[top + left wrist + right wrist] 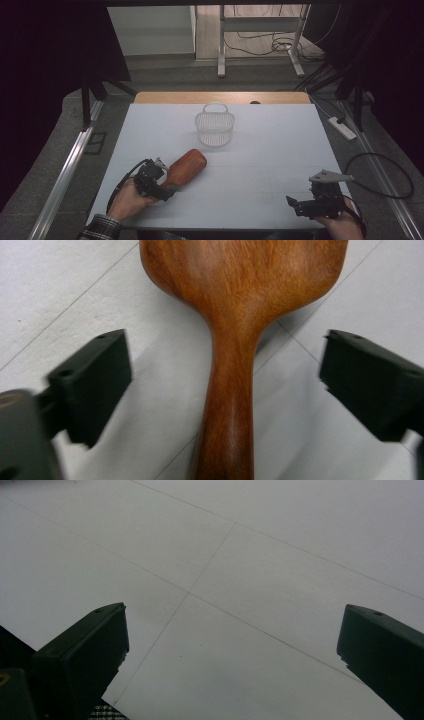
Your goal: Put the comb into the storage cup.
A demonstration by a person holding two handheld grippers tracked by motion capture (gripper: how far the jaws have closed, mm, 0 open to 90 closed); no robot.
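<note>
High view: a white table (260, 165) lies in front of you, and a wooden spatula (186, 167) rests flat on it, which serves here as the landmark for everything else. Its broad reddish-brown blade points away from you and to the right; its handle runs back toward your left hand (131, 200).

Your left gripper (159, 181) sits at the handle end of the spatula. In the left gripper view, the handle (227, 410) runs straight up the middle between the two black jaws, widening into the blade at the top. The jaws stand wide, with bare table showing on each side of the handle, so the pads are not pressing on the wood. The spatula is straddled, not gripped.

Your right gripper (306, 204) is well to the right of the spatula, near the table's front right corner, in your right hand (342, 225). In the right gripper view, its jaws are spread wide over bare white tabletop, with nothing between them and nothing touching them.

Beyond the spatula's blade, farther from you and slightly to the right, stands a small white wire basket (215, 127) with its looped handle raised. It is upright and apart from the spatula, with open table between the two. Nothing lies on the table between the blade and the basket.

A dark cable (385, 175) loops on the floor far to the right of the spatula, off the table's edge.
</note>
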